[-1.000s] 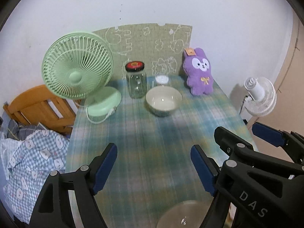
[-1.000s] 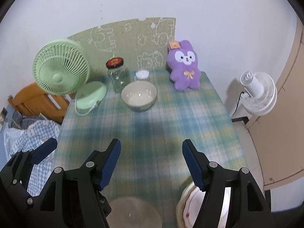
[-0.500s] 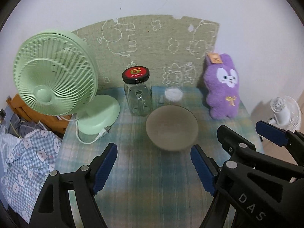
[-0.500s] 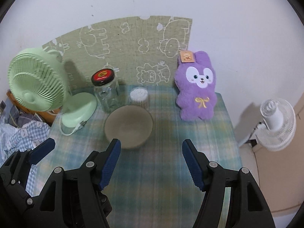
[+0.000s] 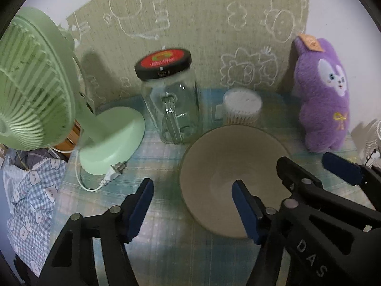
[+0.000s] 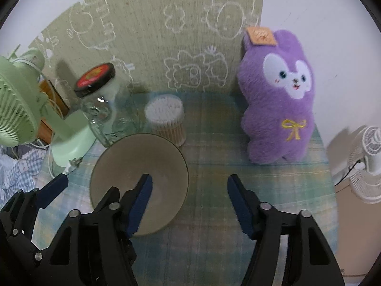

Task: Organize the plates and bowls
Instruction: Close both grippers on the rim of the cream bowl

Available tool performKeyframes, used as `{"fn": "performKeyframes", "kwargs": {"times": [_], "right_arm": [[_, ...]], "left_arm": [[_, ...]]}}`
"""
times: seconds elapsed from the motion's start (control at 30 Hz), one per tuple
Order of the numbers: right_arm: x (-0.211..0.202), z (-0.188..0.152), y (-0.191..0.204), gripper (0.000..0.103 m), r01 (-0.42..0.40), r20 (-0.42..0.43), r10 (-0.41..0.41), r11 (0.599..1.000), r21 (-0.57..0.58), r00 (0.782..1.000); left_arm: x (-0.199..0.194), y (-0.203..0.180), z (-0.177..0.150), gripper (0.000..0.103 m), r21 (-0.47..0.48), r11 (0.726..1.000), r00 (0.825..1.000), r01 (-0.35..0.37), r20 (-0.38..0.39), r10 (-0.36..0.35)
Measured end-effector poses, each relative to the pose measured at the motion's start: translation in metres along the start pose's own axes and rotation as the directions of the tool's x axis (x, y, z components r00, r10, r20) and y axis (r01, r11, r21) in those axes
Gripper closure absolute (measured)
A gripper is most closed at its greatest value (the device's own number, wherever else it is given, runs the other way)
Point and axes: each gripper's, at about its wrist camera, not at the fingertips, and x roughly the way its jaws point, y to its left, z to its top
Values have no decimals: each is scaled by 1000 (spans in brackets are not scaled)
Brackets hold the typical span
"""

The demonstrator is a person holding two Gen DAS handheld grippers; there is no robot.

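Checked green and blue cloth is covering the table (image 5: pixel 166 250), which is standing against a white wall with a green cartoon-printed mat (image 5: pixel 202 35) propped behind it. Both handheld grippers are angling steeply down toward the beige bowl (image 5: pixel 228 157), the task's own dish, which is sitting near the back of the table just in front of a glass jar with a red and black lid (image 5: pixel 170 104) and a tub of cotton swabs (image 5: pixel 241 106). From the left wrist view, the left gripper (image 5: pixel 193 202) is standing with its blue-padded jaws apart, having just been narrowing; the bowl's near left rim is lying between them, one pad over the bowl's inside and the other over the cloth, and neither pad is pressing on it. The right gripper (image 6: pixel 189 196) is likewise parted and has just been narrowing, its left pad hanging over the bowl's inside, its right pad over bare cloth. A purple plush rabbit (image 6: pixel 278 95) is sitting upright at the right; a green desk fan (image 5: pixel 35 90) is standing at the left, cut off by the frame edge. Whether any pad is touching the bowl is hard to tell. Nobody's hands are showing.
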Motion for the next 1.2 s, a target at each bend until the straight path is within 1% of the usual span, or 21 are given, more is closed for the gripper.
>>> {"fn": "performKeyframes", "kwargs": {"times": [0.07, 0.13, 0.2, 0.23, 0.3, 0.37, 0.43, 0.47, 0.57, 0.7, 0.83, 1.07, 1.2], "right_arm": [[12, 1, 0, 47, -7, -15, 7, 1000, 0, 1000], [20, 0, 2, 54, -10, -24, 10, 1000, -3, 1000], [29, -1, 2, 60, -20, -37, 20, 1000, 8, 999], [33, -1, 2, 66, -21, -45, 22, 1000, 10, 999], [37, -2, 1, 72, -31, -54, 32, 999, 14, 998], [39, -2, 2, 74, -33, -58, 34, 999, 12, 998], [40, -2, 2, 80, -51, -62, 52, 998, 21, 997], [40, -2, 3, 80, -60, -64, 61, 998, 28, 996], [40, -1, 5, 80, -49, -69, 51, 999, 22, 996], [37, -1, 5, 80, -39, -75, 41, 999, 23, 996], [32, -1, 6, 80, -33, -77, 34, 999, 18, 996], [8, -9, 4, 80, -30, -65, 31, 999, 19, 997], [-15, -14, 5, 80, -20, -53, 21, 1000, 19, 998]], "left_arm": [[10, -2, 1, 44, 3, 1000, 1000, 9, -16, -9], [17, -4, 1, 48, 3, 1000, 999, 22, -27, -22], [23, -5, 0, 60, 2, 1000, 999, 31, -36, -31], [25, -5, 0, 62, 3, 1000, 999, 14, -37, -14], [28, -5, -1, 66, 3, 1000, 999, 9, -44, -9], [30, -5, -2, 68, 1, 1000, 999, 7, -48, -7], [30, -4, -2, 68, -5, 1000, 999, 17, -50, -17], [29, -3, -1, 68, -6, 1000, 998, 21, -53, -22], [27, -4, -3, 68, 10, 1000, 998, 30, -55, -29], [24, -2, -4, 68, -4, 999, 997, 43, -64, -43], [17, -1, -7, 68, -4, 999, 997, 45, -56, -45], [-9, 4, -15, 68, -7, 999, 998, 52, -41, -53], [-32, 9, -22, 68, -8, 998, 998, 63, -25, -64]]}}
